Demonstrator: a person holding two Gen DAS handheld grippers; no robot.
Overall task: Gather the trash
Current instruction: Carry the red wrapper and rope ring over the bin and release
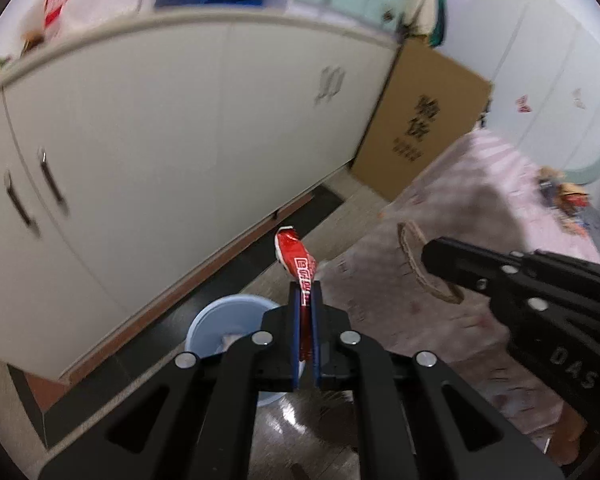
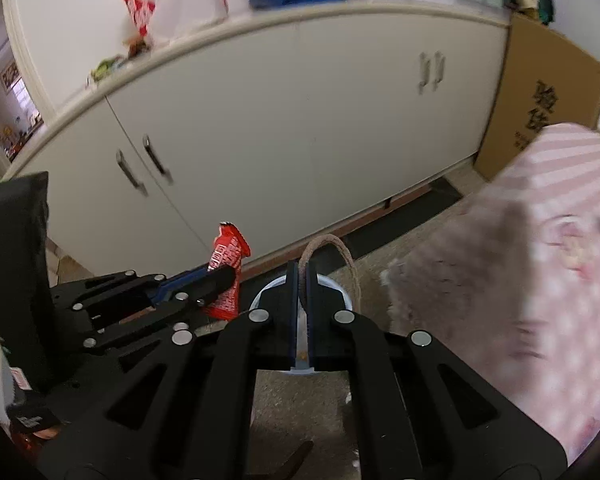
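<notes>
My left tool (image 1: 306, 292), matt black plastic, pinches a glossy red foil wrapper (image 1: 296, 258); my right tool (image 2: 302, 280) a rough brown fibre loop (image 2: 346, 256).

Black tongs (image 1: 306, 292) with silver screws, blue pads (image 1: 297, 328), white "DAS" lettering (image 1: 574, 368).

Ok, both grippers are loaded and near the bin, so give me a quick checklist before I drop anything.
1. Left gripper shut on the red wrapper: ok.
2. Right gripper shut on the brown loop: ok.
3. Blue bin open and in view below: ok.
4. Wrapper directly over the bin mouth: not ok; in the left wrist view the bin sits left of it.
5. Loop over the bin: cannot tell; the fingers hide most of the rim.
6. Room left in the bin: cannot tell; something pale lies inside, depth unclear.
</notes>
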